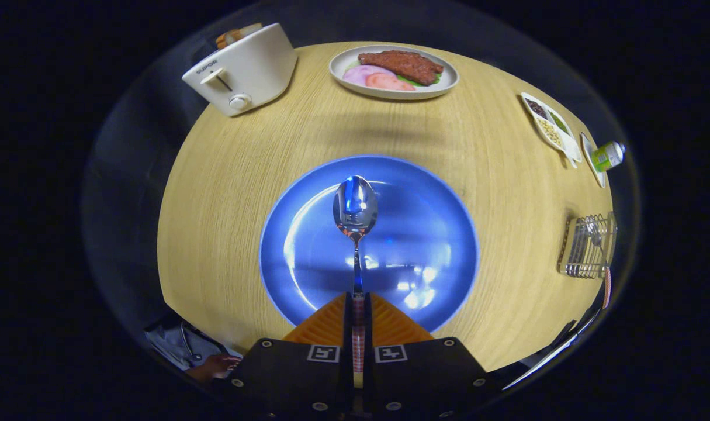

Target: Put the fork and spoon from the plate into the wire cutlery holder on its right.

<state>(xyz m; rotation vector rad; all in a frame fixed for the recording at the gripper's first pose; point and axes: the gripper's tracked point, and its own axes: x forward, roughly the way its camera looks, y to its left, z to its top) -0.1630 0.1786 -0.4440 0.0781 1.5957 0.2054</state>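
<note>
Where the claw (357, 304) pinches its handle, spoon (355, 206) straight ahead, above blue plate (436, 234).

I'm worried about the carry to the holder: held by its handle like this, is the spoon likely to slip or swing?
The spoon looks stiff polished metal, so probably slippery. The gripper is shut on its thin handle end, with the bowl far ahead over the blue plate, so it may pivot or droop. Move gently toward the wire holder.
</note>
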